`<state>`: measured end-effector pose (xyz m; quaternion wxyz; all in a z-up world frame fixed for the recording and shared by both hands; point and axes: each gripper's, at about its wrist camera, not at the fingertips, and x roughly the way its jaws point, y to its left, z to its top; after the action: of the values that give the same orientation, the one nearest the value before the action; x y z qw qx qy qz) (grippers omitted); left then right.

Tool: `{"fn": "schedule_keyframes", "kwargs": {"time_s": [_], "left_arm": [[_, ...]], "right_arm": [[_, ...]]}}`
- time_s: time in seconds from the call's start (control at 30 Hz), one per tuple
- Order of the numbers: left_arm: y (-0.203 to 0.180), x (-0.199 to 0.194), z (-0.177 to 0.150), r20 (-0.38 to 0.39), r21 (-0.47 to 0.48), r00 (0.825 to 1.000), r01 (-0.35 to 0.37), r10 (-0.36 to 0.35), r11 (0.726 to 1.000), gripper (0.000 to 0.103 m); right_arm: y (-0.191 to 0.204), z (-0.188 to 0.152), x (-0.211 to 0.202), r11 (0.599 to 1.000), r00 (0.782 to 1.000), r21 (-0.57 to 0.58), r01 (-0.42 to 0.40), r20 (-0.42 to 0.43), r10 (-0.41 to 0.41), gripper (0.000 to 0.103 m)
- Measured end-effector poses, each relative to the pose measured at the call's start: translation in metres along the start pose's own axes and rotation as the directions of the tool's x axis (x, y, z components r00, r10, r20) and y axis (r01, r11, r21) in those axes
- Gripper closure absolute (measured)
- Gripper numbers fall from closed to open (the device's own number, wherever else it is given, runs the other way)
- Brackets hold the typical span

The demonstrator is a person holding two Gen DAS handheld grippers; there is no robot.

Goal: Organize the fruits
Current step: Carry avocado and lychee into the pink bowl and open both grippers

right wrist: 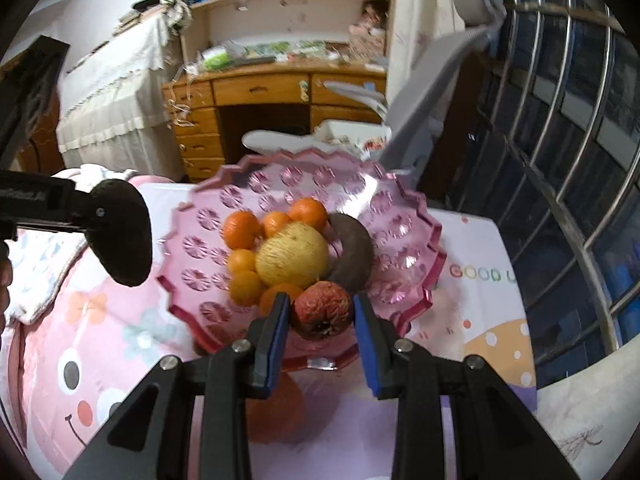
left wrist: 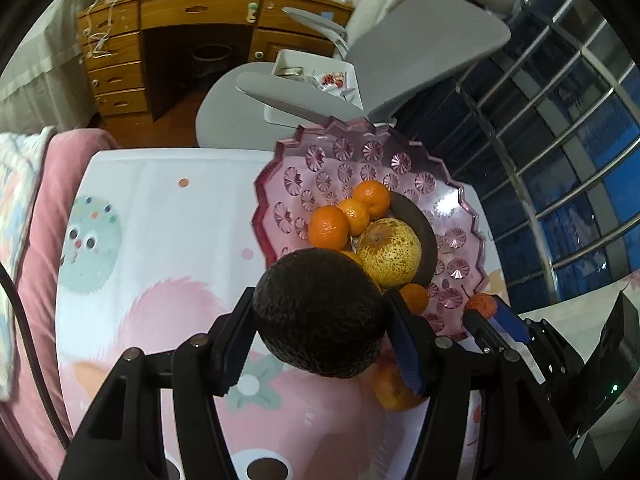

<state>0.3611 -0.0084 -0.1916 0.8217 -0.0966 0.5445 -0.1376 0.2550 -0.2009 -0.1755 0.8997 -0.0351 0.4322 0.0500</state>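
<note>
My left gripper (left wrist: 320, 320) is shut on a dark avocado (left wrist: 320, 312) and holds it above the near-left rim of the pink glass fruit bowl (left wrist: 360, 160). The bowl holds several tangerines (left wrist: 329, 227), a yellow pear (left wrist: 390, 252) and a dark curved fruit (left wrist: 424, 232). My right gripper (right wrist: 320, 316) is shut on a wrinkled red fruit (right wrist: 322, 308) at the bowl's near rim (right wrist: 420, 304). The avocado also shows at the left of the right wrist view (right wrist: 120, 232). An orange (right wrist: 276, 408) lies on the cloth under the grippers.
The bowl stands on a table with a pink cartoon cloth (left wrist: 160, 240). A grey chair (left wrist: 400, 60) with a white tray (left wrist: 316, 76) stands behind it, then a wooden desk (left wrist: 180, 32). Window bars (left wrist: 560, 160) are at the right, a pink bed (left wrist: 36, 220) at the left.
</note>
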Motion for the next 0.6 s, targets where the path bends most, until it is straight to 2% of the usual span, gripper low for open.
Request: {"fn": "schedule_keyframes", "kwargs": {"time_s": [0.23, 0.43, 0.5, 0.53, 0.6], "left_arm": [[-0.020, 0.026, 0.004, -0.027, 0.086, 0.999, -0.040, 0.043, 0.996, 0.042], [-0.029, 0.025, 0.013, 0.002, 0.095, 1.000, -0.017, 0.017, 0.995, 0.043], [-0.030, 0.019, 0.016, 0.017, 0.098, 1.000, -0.015, 0.013, 0.995, 0.040], [-0.030, 0.017, 0.016, 0.022, 0.100, 1.000, -0.018, 0.015, 0.995, 0.035], [-0.029, 0.012, 0.015, 0.026, 0.106, 0.999, -0.029, 0.026, 0.994, 0.029]], "right_arm": [[-0.003, -0.003, 0.020, 1.000, 0.999, 0.008, -0.001, -0.052, 0.001, 0.070], [-0.002, -0.002, 0.025, 1.000, 0.998, 0.005, -0.005, -0.060, 0.005, 0.070], [-0.002, -0.002, 0.025, 1.000, 0.998, 0.006, -0.009, -0.065, 0.009, 0.070], [-0.003, -0.001, 0.025, 1.000, 0.998, 0.007, -0.008, -0.067, 0.009, 0.069], [-0.003, 0.000, 0.023, 1.000, 0.998, 0.012, -0.005, -0.064, 0.006, 0.059]]}}
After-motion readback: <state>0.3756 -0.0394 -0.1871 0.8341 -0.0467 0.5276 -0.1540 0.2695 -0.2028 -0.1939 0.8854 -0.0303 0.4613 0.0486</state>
